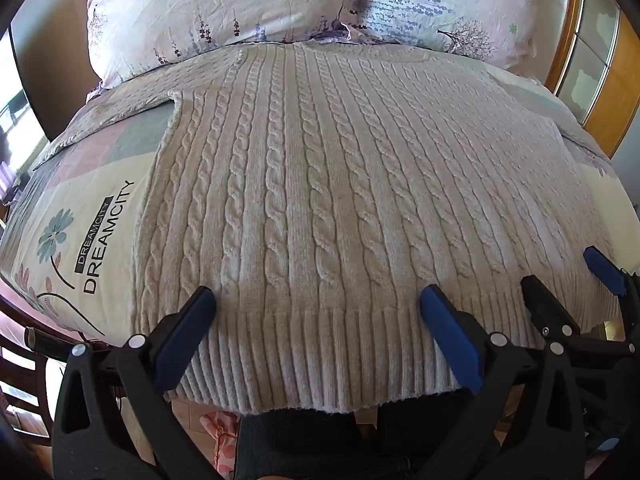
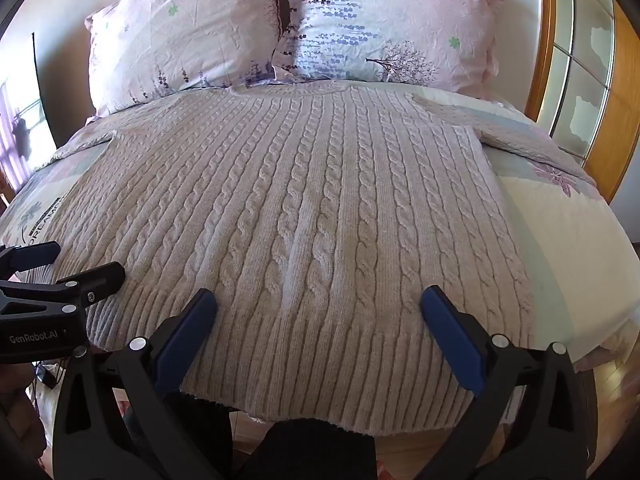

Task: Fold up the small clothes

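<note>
Across the bed (image 1: 60, 240), below two floral pillows (image 2: 192, 36), the cable-knit sweater (image 1: 320, 184) lies spread flat, sleeves out to the sides and its ribbed hem (image 2: 320, 380) hanging slightly over the near edge. Both the left claw (image 1: 318, 296) and the right claw (image 2: 318, 296) hover wide open over that hem, holding nothing. Folding looks not yet begun; the next move probably calls for each claw to pinch the hem or a side edge and carry it across.

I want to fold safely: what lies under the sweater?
The sweater lies flat on a printed bedsheet. Its hem hangs past the bed edge. Whatever is beneath its middle is covered.
</note>
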The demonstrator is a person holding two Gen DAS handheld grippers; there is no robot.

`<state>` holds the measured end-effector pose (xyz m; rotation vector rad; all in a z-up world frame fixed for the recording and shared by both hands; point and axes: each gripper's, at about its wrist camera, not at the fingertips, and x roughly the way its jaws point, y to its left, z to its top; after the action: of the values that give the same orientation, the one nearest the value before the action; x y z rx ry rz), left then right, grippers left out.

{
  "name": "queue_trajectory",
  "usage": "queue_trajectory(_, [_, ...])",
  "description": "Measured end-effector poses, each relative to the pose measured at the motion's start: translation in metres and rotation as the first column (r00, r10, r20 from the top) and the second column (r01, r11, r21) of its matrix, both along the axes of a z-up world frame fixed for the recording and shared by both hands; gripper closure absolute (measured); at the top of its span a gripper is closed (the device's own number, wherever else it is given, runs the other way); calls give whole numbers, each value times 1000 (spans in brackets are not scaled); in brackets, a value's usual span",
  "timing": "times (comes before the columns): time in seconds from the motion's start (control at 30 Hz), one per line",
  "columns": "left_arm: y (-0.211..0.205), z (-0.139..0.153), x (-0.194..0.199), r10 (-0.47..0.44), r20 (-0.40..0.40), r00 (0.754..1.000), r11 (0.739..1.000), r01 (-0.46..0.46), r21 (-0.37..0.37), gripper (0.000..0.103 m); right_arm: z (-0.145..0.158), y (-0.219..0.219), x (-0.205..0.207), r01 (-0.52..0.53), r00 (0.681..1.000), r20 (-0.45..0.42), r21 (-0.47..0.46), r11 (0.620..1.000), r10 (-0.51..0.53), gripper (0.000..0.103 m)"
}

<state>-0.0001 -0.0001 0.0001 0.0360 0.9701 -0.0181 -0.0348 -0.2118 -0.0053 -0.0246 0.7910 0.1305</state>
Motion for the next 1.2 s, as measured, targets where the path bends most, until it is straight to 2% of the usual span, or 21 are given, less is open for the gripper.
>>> queue_trajectory(1.2, [0, 0, 0, 0, 10, 1000, 1000, 0, -1, 2, 0, 1, 1, 0, 1000, -4, 0, 1000, 0, 1])
